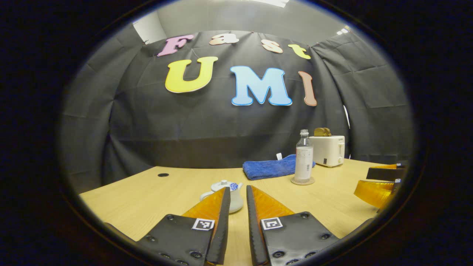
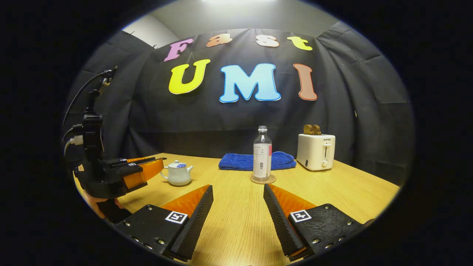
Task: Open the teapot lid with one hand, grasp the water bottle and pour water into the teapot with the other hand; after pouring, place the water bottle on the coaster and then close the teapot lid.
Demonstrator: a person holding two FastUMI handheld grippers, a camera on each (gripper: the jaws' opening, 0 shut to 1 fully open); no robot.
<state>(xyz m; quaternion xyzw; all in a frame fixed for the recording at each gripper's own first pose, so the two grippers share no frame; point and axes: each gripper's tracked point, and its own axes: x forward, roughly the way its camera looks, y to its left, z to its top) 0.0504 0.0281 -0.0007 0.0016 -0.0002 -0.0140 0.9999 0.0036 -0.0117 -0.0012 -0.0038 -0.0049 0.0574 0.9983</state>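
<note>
Hovering low over the near edge of the table (image 2: 332,188), both tools looked set up for the job, and nothing was in hand yet. The left gripper (image 1: 238,190) had its fingers drawn close with only a narrow slit between them, holding nothing, and it pointed at the teapot (image 1: 232,197) just beyond its tips — a sensible line for pinching the small knob on the lid (image 1: 223,183), which sat closed on the pot. In the right gripper view that same left gripper (image 2: 157,165) reached in from the left, stopped just short of the teapot (image 2: 178,173), apart from it.

The right gripper (image 2: 238,190) had its fingers spread wide, empty, and faced the water bottle (image 2: 262,155) farther off. That gap seemed meant for the bottle's body. The bottle stood upright on the coaster (image 2: 263,180), cap on as far as one could tell, in front of a blue towel (image 2: 240,161). A toaster (image 2: 316,151) sat to the right, well clear of the work.

My call: the task had barely begun, with the lid first in line.
</note>
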